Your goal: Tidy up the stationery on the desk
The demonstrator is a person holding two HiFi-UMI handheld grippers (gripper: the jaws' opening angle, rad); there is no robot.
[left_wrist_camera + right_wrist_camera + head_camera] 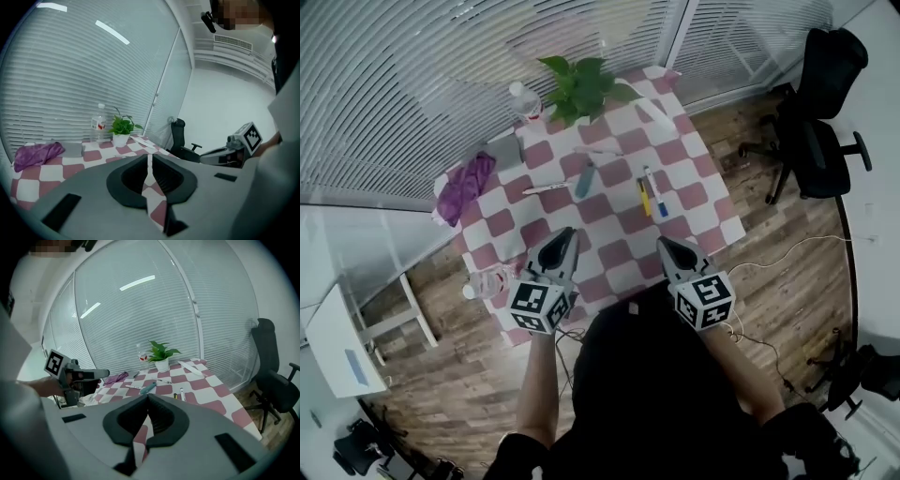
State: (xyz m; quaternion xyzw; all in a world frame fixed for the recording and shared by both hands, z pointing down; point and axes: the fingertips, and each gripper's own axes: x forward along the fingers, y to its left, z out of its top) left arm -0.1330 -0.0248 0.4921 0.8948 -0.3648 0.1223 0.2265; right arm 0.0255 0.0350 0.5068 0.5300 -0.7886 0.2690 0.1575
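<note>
Stationery lies scattered on the red-and-white checked tablecloth (619, 258): a white pen (546, 188), a teal pen (585, 178), a yellow marker (643, 197), a blue-and-white marker (656, 193) and a thin pen (598, 150). The teal pen (147, 388) and both markers (182, 394) also show in the right gripper view. My left gripper (570, 232) hangs over the near left part of the table, shut and empty (149, 157). Over the near right part my right gripper (661, 242) is also shut with nothing in it (148, 397).
A potted plant (581, 86) and a water bottle (525, 100) stand at the table's far edge. A purple cloth (464, 185) and a grey pouch (503, 150) lie at the left. A white flat object (656, 112) is far right. A black office chair (816, 122) stands on the wooden floor.
</note>
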